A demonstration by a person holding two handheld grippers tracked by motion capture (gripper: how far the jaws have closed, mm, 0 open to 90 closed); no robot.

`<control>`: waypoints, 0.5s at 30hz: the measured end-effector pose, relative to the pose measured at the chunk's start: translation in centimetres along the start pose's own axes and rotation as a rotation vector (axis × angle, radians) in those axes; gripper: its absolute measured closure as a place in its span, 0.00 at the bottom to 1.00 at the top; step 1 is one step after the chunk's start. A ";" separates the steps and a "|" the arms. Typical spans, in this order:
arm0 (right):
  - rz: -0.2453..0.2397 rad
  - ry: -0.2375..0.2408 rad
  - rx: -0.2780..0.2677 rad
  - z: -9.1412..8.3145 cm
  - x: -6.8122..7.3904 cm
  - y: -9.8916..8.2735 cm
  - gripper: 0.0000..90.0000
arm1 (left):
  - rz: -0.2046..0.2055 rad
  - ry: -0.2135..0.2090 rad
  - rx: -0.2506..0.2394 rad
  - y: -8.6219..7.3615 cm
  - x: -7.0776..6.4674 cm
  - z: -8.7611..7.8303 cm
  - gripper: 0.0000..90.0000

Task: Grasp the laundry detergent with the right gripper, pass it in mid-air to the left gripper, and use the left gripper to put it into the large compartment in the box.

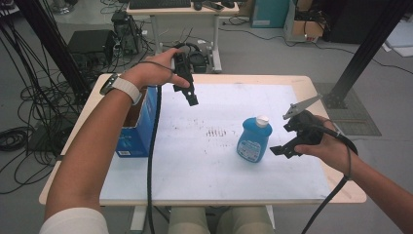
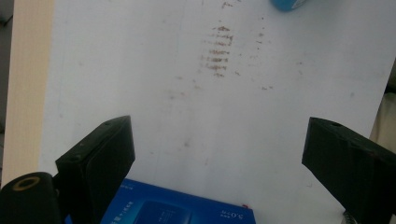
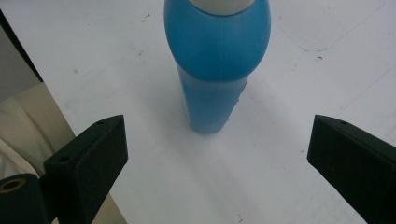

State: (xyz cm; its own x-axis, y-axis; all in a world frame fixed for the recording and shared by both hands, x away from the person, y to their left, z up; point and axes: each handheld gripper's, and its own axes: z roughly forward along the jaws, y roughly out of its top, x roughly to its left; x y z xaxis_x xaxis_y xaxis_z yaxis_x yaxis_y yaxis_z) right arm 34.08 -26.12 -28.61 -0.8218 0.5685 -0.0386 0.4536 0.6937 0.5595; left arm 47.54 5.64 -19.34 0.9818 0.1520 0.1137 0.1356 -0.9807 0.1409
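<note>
a person sits at a table point(image 1: 321, 190) topped with a white sheet, holding a black two-jaw gripper in each hand. a blue bottle point(image 1: 254, 139) with a white cap stands upright on the sheet, toward the right of the middle in the high view.

the right gripper point(image 1: 280, 150) is just beside the bottle, on its right, held low over the sheet with its jaws pointing at the bottle's lower body. the jaws are spread wide and grip nothing; a small gap shows between their tips and the bottle. in the right gripper view the blue bottle point(image 3: 217, 60) stands straight ahead, centred between the two jaws but beyond their tips, and its base rests on the white sheet.

the left gripper point(image 1: 191, 99) is raised above the far left part of the sheet, angled downward, well apart from the bottle. its jaws are also wide apart with nothing between them. in the left gripper view the jaws frame bare, faintly brown-stained sheet, and a sliver of the blue bottle point(image 2: 287, 4) shows at the top edge, far off.

an open blue box point(image 1: 138, 129) stands at the left edge of the table, under the person's left forearm. the blue box point(image 2: 177, 207) also shows below the left gripper's jaws in its own view.
</note>
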 end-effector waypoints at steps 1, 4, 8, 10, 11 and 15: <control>0.008 0.000 -0.004 0.0 0.0 -0.1 0.05 | 0.001 0.000 0.001 0.0 0.0 0.0 0.11; 0.010 -0.002 -0.018 0.2 0.0 -0.3 0.06 | 0.001 0.001 0.000 0.0 0.0 0.0 0.11; 0.013 0.002 -0.032 0.4 0.1 -0.5 0.06 | -0.003 -0.004 0.002 -0.1 0.0 0.0 0.11; 0.016 -0.001 -0.038 0.5 0.1 -0.6 0.06 | -0.001 0.002 -0.002 -0.1 0.0 0.0 0.11; 0.017 -0.002 -0.040 0.5 0.2 -0.6 0.06 | -0.002 0.002 -0.003 -0.1 0.0 0.0 0.11; 0.013 -0.002 -0.050 0.7 0.2 -0.8 0.06 | -0.002 -0.001 0.000 -0.1 0.0 -0.1 0.11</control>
State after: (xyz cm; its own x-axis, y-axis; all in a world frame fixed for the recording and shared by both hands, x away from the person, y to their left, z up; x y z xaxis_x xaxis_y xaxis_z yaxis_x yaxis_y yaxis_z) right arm 33.81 -26.31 -29.63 -0.8151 0.5783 -0.0329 0.4464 0.6633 0.6007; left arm 47.50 5.78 -19.29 0.9817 0.1541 0.1120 0.1379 -0.9804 0.1407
